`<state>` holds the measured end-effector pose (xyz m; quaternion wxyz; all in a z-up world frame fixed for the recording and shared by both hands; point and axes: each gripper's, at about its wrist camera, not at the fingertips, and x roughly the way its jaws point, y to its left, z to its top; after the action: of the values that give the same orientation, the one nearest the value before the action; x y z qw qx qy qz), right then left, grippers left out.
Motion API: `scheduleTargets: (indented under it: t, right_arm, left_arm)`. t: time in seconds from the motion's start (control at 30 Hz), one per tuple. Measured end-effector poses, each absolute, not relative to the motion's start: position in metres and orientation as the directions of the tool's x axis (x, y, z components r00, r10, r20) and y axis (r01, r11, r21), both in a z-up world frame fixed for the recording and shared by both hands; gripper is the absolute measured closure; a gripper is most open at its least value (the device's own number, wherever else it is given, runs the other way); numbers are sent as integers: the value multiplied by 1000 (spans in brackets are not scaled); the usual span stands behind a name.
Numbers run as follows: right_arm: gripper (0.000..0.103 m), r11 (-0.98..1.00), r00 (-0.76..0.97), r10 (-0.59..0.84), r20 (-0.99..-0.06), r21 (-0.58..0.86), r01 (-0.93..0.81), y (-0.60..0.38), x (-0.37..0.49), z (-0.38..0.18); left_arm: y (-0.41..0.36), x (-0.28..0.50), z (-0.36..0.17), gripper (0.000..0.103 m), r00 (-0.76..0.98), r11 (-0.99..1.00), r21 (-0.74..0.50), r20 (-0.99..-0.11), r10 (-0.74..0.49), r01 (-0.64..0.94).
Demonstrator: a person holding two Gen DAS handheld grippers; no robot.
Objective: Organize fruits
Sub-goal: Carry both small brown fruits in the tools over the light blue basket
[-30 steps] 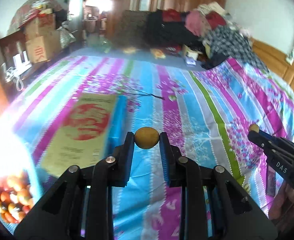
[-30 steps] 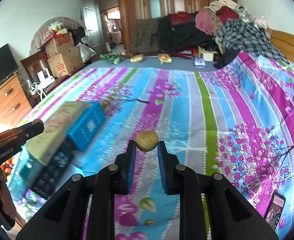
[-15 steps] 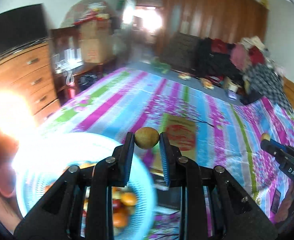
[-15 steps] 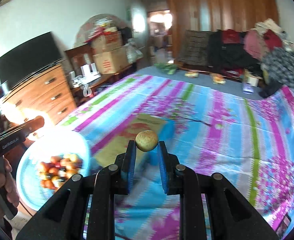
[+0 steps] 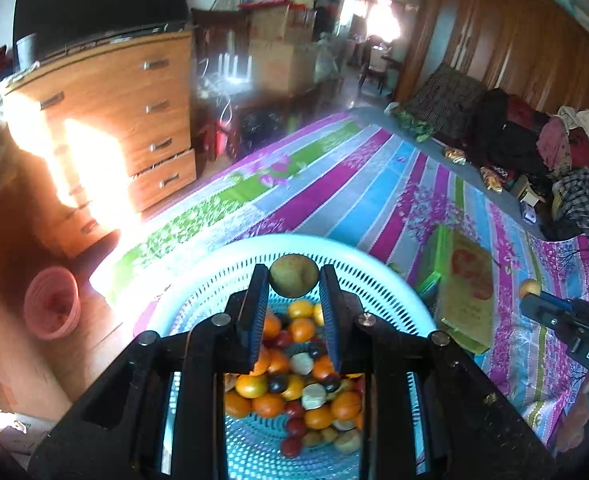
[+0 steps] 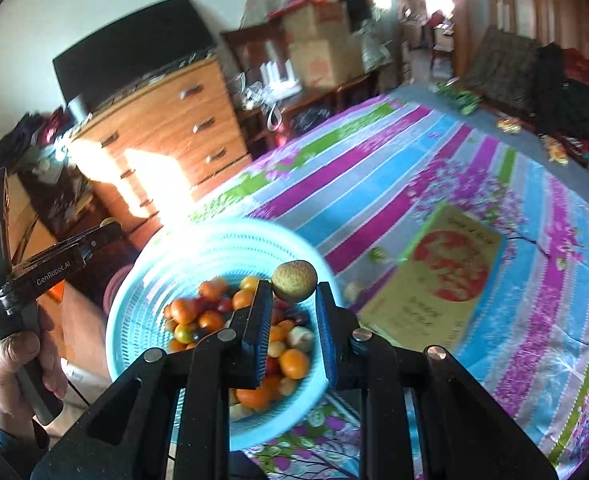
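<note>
Blue plastic, slotted all round, the basket (image 5: 374, 276) sat at the bed's (image 5: 354, 184) near edge and served as the landmark. It was already heaped with small orange, red and pale fruits (image 5: 294, 384), so it looked like the collecting place for the task.

Directly above the basket, the left tool (image 5: 293, 282) pinched a brown-green fruit (image 5: 293, 280) at its very tips. High and centred over the heap, it seemed ready for a drop that would land inside the rim.

Over the basket's right side, the right tool (image 6: 293, 285) was pressed onto a second brown fruit (image 6: 293, 281) in the same tip grip. Each tool carrying one piece probably saved a trip.

Right of the basket lay a flat gold box (image 6: 434, 276) on the bed.
</note>
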<state>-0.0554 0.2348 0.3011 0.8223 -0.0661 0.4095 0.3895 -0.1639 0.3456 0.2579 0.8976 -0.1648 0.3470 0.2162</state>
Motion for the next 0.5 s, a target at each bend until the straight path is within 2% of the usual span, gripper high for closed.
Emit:
scheduleTargets:
  t: [0.2,0.5]
  right_arm:
    - [78,662,272,557,-785,222,-716,273,-47,276]
    - [78,666,238,525,-817,220,-713,292,-41,253]
  left_arm:
    - [361,-165,240,77,633,847,-154,-733,248,-509]
    - [379,-169,218,77,590,850,-152,-780,210,-504]
